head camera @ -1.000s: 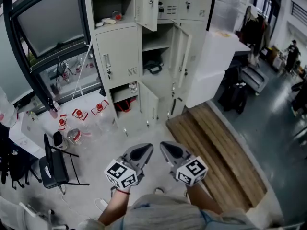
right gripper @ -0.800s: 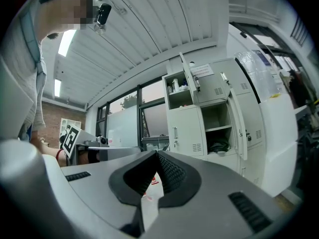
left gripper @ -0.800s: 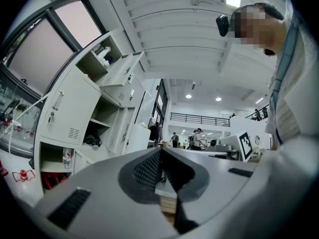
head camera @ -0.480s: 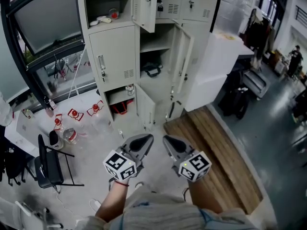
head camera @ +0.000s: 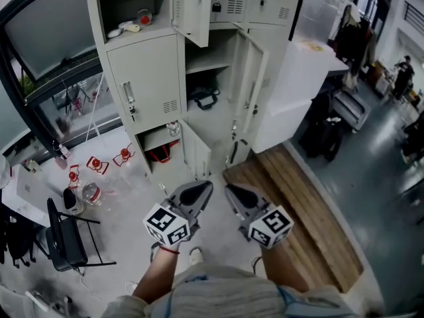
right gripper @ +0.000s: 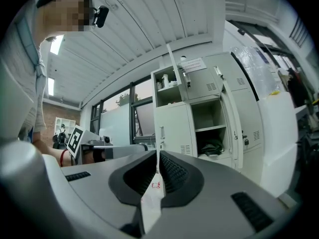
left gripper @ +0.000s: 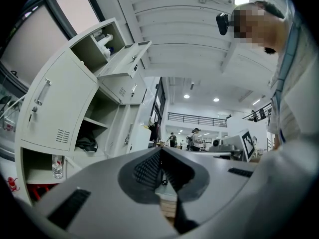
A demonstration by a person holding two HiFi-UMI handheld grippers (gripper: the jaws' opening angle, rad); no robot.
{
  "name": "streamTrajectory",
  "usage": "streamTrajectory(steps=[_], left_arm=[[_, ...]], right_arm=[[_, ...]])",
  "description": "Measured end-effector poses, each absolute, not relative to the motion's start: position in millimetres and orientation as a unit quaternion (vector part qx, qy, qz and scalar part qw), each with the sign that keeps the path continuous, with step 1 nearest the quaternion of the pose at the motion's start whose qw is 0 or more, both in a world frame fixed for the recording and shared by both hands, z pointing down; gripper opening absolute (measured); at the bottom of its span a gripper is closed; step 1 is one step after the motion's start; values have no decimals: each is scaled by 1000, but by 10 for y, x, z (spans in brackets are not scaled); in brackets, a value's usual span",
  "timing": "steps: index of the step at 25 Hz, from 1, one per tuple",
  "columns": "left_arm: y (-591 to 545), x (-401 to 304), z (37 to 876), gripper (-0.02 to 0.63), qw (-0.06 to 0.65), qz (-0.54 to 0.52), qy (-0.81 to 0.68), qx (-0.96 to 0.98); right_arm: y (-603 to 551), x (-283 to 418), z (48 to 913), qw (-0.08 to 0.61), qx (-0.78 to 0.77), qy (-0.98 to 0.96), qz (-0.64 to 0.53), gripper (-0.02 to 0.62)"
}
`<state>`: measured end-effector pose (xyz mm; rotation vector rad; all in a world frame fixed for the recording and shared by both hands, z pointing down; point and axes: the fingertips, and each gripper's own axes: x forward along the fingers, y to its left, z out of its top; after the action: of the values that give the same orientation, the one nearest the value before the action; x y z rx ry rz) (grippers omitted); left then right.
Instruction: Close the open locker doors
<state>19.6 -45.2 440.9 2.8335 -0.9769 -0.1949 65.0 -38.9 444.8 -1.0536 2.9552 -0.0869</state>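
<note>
Approach step, no door shut yet. Left gripper (head camera: 200,191) and right gripper (head camera: 232,192) sit low centre, fingers pressed together, holding nothing. Lockers (head camera: 142,78) top centre: upper door (head camera: 192,8), tall door (head camera: 255,78) and low door (head camera: 201,152) stand open. Next, I reckon: get within reach, push the low door flat

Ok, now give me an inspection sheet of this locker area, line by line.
Surface: pale floor; wooden platform at right.
Job's things: lockers, three doors open: top door, tall middle door, small bottom door.
Clutter: black bag and bottle inside lockers; red-and-white items and folding chair on floor.
Grippers: left gripper and right gripper both shut, holding nothing, short of the lockers.
Cables: nothing seen.
Surroundings: window at left; white block beside lockers; people far right.
</note>
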Motion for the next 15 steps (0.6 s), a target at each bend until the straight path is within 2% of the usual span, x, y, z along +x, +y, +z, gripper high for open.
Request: streamTrajectory(steps=[15], left_arm=[[-1532,123,4336,3,57,-64,-278,957]], right_arm=[[-1404,522,4384,6,-366,930,-40,3]])
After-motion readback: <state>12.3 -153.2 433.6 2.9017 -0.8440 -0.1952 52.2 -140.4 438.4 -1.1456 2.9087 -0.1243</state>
